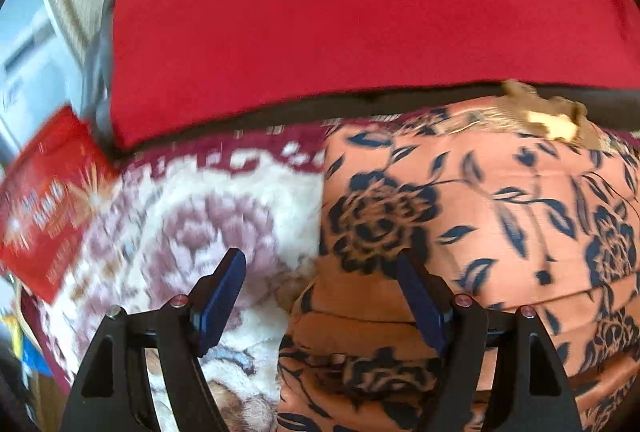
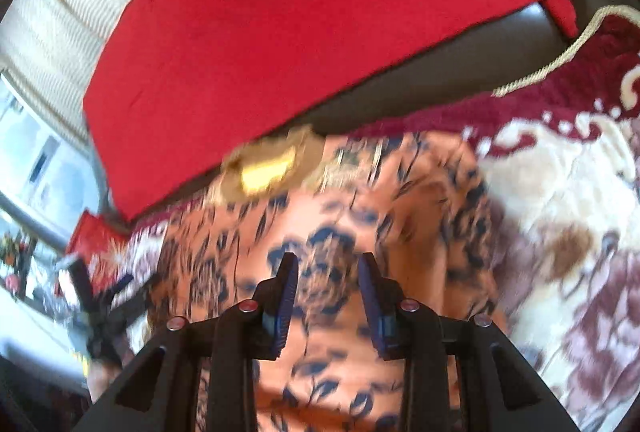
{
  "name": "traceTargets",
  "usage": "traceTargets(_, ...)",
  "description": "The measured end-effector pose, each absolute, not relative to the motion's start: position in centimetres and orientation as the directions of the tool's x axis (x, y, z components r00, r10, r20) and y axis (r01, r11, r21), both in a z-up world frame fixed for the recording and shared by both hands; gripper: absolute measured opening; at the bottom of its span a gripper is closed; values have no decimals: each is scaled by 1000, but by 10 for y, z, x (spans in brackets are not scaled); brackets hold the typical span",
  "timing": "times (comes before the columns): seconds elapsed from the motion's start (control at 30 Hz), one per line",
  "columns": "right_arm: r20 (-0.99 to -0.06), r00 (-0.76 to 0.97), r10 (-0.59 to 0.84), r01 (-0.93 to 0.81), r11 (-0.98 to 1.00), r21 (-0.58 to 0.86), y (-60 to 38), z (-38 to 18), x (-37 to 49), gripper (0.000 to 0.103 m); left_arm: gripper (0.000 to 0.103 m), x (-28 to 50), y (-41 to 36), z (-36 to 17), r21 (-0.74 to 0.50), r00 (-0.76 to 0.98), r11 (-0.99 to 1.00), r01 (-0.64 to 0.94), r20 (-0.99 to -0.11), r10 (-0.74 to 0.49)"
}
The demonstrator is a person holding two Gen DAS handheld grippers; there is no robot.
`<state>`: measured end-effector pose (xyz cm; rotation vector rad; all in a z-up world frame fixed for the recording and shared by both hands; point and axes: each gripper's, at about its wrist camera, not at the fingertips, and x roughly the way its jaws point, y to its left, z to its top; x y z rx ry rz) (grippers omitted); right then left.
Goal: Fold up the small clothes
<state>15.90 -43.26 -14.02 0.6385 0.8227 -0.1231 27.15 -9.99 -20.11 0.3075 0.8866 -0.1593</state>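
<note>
An orange garment with dark blue flowers (image 1: 480,216) lies on a floral blanket, with a gold trimmed neckline (image 1: 548,112) at its far edge. My left gripper (image 1: 322,280) is open and empty, hovering over the garment's left edge where folded layers bunch up. In the right wrist view the same garment (image 2: 320,232) fills the middle, blurred. My right gripper (image 2: 328,284) is open with its jaws fairly close together, above the garment's middle, holding nothing. The left gripper shows at the left of that view (image 2: 100,308).
A cream and maroon floral blanket (image 1: 200,216) covers the surface. A large red cushion (image 1: 340,12) stands behind on a dark sofa edge (image 2: 460,72). A red packet (image 1: 44,200) lies at the left. A window and curtain (image 2: 48,32) are far left.
</note>
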Motion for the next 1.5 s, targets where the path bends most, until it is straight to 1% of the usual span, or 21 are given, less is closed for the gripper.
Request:
traceTargets(0.13,-758,625,186,348,802,485,-416,-168,147,34,78,279,-90,-212,103,548,961,257,-835,-57)
traceTargets(0.23,-701,656,281,278,773,570,-403,-170,143,38,78,277,-81,-204,23,540,967,254,-833,-122)
traceTargets(0.27,-687,658,310,259,763,592,-400,-170,143,59,78,277,-79,-203,12,542,968,250,-830,-130)
traceTargets(0.3,-671,660,338,244,749,617,-396,-171,143,70,78,277,-75,-202,10,546,971,239,-829,-125)
traceTargets(0.33,-630,679,377,223,712,666,-392,-173,144,75,78,278,-73,-203,13,547,973,231,-829,-119)
traceTargets(0.53,-532,689,492,206,571,795,-372,-193,164,73,75,278,-66,-201,-56,533,964,259,-824,-192)
traceTargets(0.57,-530,702,475,223,561,798,-370,-198,167,71,69,277,-69,-199,-60,537,959,275,-818,-205)
traceTargets(0.6,-531,709,464,236,553,799,-369,-203,171,68,58,275,-72,-198,-62,538,954,292,-814,-218)
traceTargets(0.7,-533,739,412,315,487,814,-375,-221,179,47,35,268,-88,-196,-60,527,938,342,-814,-245)
traceTargets(0.73,-523,758,390,324,470,821,-378,-223,179,34,31,267,-91,-197,-57,524,933,356,-815,-249)
traceTargets(0.77,-517,774,367,330,464,822,-381,-224,179,20,20,267,-93,-197,-51,524,930,363,-815,-249)
traceTargets(0.8,-513,786,345,332,464,821,-382,-222,177,14,15,266,-94,-197,-43,527,928,371,-813,-248)
traceTargets(0.83,-507,810,296,332,481,812,-384,-217,172,11,14,267,-94,-196,-42,530,926,375,-810,-251)
traceTargets(0.87,-513,818,259,336,510,792,-383,-211,169,6,14,267,-93,-195,-44,532,924,379,-807,-256)
traceTargets(0.93,-562,810,167,368,601,709,-379,-196,166,5,14,266,-94,-195,-27,539,923,385,-805,-249)
traceTargets(1.07,-693,706,143,444,673,592,-375,-210,175,5,14,267,-100,-209,19,504,922,386,-842,-193)
traceTargets(1.27,-639,710,295,357,632,688,-387,-196,175,9,15,256,-104,-187,4,551,916,402,-800,-239)
traceTargets(1.33,-612,730,306,319,639,700,-388,-180,167,9,25,251,-106,-182,7,570,914,407,-783,-248)
traceTargets(1.4,-604,747,279,313,653,689,-397,-167,159,9,55,247,-108,-178,11,585,910,414,-769,-257)
traceTargets(1.43,-619,748,240,340,661,668,-406,-162,153,10,59,245,-111,-177,14,589,908,419,-765,-260)
traceTargets(1.5,-644,739,198,392,652,650,-424,-167,148,23,60,241,-117,-176,15,577,894,447,-768,-276)
